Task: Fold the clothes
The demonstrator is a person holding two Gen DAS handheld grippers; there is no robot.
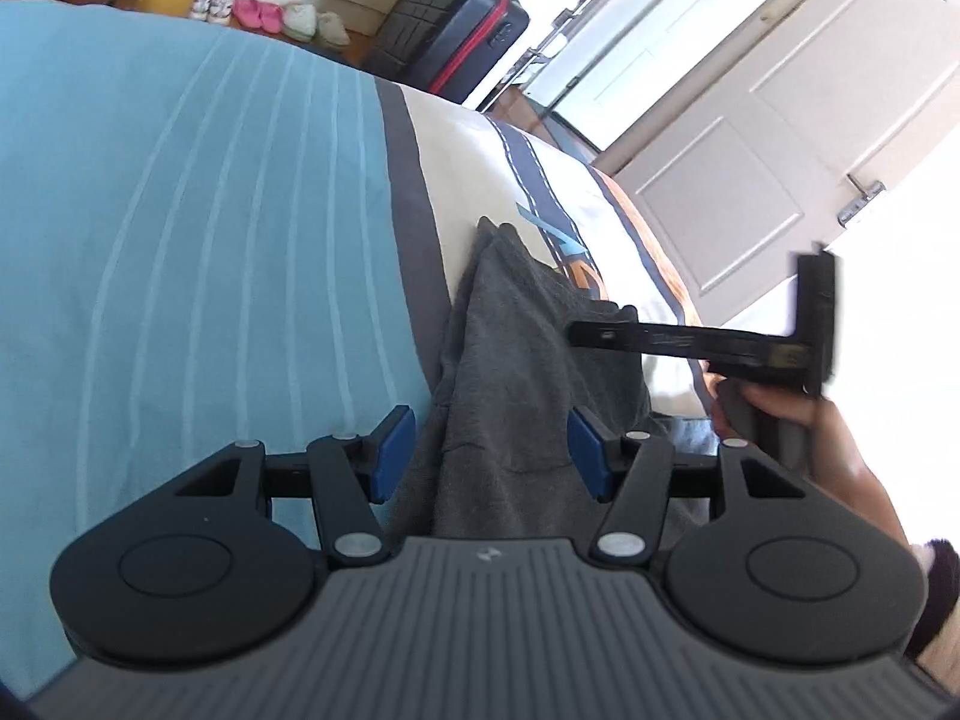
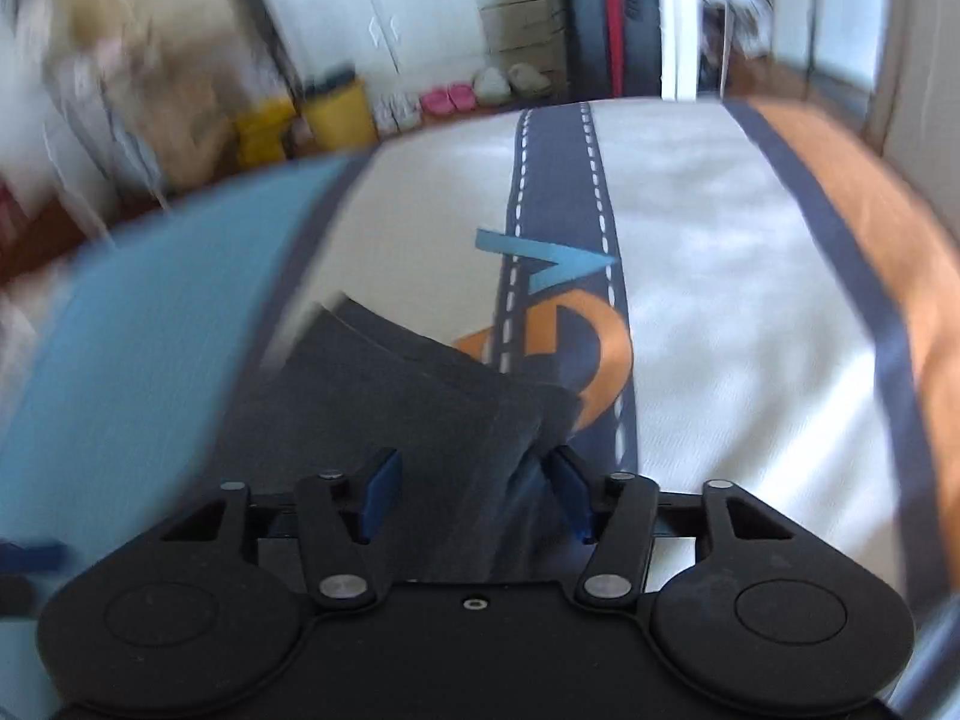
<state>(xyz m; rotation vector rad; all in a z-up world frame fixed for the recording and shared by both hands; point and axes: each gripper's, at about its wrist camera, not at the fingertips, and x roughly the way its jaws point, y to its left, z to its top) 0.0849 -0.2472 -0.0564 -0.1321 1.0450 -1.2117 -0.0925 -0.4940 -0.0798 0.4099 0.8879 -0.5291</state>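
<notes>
The grey garment [image 1: 510,330] lies bunched on the bed [image 1: 180,210], across the quilt's pale panel. Both tools, left [image 1: 489,450] and right [image 2: 474,495], sit spread apart, cloth running between the pads unclamped (probably lining up an edge to fold).

No legible words, numbers or brand names. The bedspread [image 2: 690,252] bears a partly covered blue-and-orange printed motif [image 2: 558,300] across a dashed road stripe; the characters cannot be made out.
</notes>
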